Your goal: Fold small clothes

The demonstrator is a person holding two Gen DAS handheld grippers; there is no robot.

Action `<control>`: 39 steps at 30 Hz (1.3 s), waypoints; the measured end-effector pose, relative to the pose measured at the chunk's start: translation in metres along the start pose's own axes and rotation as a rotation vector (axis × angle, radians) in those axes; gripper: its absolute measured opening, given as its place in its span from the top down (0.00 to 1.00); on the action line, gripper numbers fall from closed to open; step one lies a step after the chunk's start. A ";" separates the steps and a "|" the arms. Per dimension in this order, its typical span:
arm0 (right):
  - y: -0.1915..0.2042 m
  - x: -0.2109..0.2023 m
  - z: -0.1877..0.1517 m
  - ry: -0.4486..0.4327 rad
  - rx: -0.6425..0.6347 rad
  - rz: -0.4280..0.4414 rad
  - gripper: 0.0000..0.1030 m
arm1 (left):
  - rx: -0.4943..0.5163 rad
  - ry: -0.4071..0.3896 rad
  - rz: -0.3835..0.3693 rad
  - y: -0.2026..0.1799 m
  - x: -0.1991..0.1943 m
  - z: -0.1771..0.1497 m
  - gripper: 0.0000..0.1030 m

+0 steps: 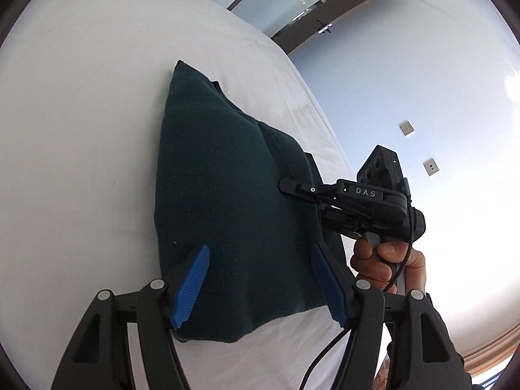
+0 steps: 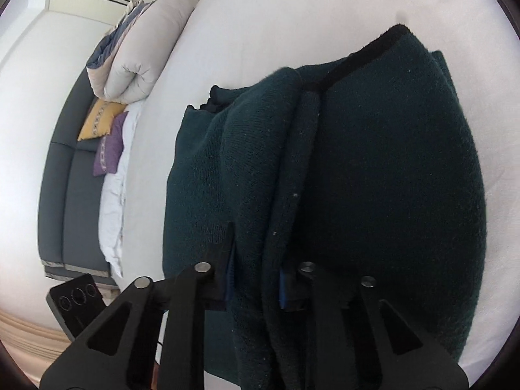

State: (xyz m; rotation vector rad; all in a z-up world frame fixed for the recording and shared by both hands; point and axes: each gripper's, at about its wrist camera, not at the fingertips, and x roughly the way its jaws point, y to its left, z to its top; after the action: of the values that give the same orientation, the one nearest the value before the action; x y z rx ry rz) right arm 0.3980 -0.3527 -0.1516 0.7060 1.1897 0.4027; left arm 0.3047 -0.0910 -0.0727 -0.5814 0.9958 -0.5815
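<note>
A dark green knitted garment [image 1: 227, 188] lies partly folded on the white bed [image 1: 81, 130]. My left gripper [image 1: 260, 279] is open, its blue pads [image 1: 191, 279] hovering over the garment's near end, holding nothing. My right gripper [image 1: 294, 190] comes in from the right, held by a hand, and is shut on a raised fold of the garment's right edge. In the right wrist view the garment [image 2: 390, 178] fills the frame, and my right gripper [image 2: 256, 279] clamps a thick bunched fold between its fingers [image 2: 224, 260]; the pads are mostly hidden by cloth.
The bed's white sheet [image 2: 260, 32] surrounds the garment. A rolled beige duvet [image 2: 136, 55], a yellow cushion [image 2: 97, 120] and a purple cushion [image 2: 109, 152] lie on a grey sofa [image 2: 65, 195] beside the bed. A white wall [image 1: 406, 97] and a door [image 1: 308, 3] stand beyond the bed edge.
</note>
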 end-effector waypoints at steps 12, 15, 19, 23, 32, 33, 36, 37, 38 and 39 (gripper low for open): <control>-0.047 -0.087 -0.004 -0.064 -0.037 -0.133 0.88 | 0.084 0.039 -0.034 -0.029 0.026 0.010 0.35; -0.067 -0.100 0.001 -0.064 -0.018 -0.128 0.88 | 0.091 0.052 -0.034 -0.024 0.024 0.010 0.35; -0.081 -0.098 0.005 -0.067 -0.016 -0.112 0.88 | 0.118 0.067 -0.021 -0.020 0.019 0.004 0.35; -0.095 -0.096 0.010 -0.075 -0.013 -0.098 0.88 | 0.144 0.071 -0.001 -0.030 0.018 0.000 0.35; -0.115 -0.128 -0.021 -0.233 0.106 -0.088 0.46 | 0.158 0.089 0.033 -0.024 0.035 -0.006 0.35; -0.111 -0.142 -0.028 -0.281 0.093 -0.116 0.44 | 0.160 0.095 0.035 -0.023 0.036 -0.007 0.35; -0.089 -0.158 -0.045 -0.259 0.015 -0.049 0.44 | 0.164 0.111 0.044 -0.022 0.041 -0.009 0.35; -0.080 -0.156 -0.051 -0.239 -0.019 -0.060 0.45 | 0.160 0.112 0.043 -0.022 0.042 -0.010 0.35; -0.073 -0.154 -0.056 -0.219 -0.047 -0.074 0.46 | 0.154 0.114 0.043 -0.021 0.043 -0.011 0.35; -0.069 -0.150 -0.061 -0.199 -0.061 -0.074 0.46 | 0.149 0.116 0.042 -0.020 0.044 -0.012 0.35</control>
State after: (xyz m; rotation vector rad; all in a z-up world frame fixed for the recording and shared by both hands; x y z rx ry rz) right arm 0.2846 -0.4799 -0.1061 0.6324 1.0086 0.2985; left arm 0.3088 -0.1379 -0.0902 -0.3966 1.0616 -0.6517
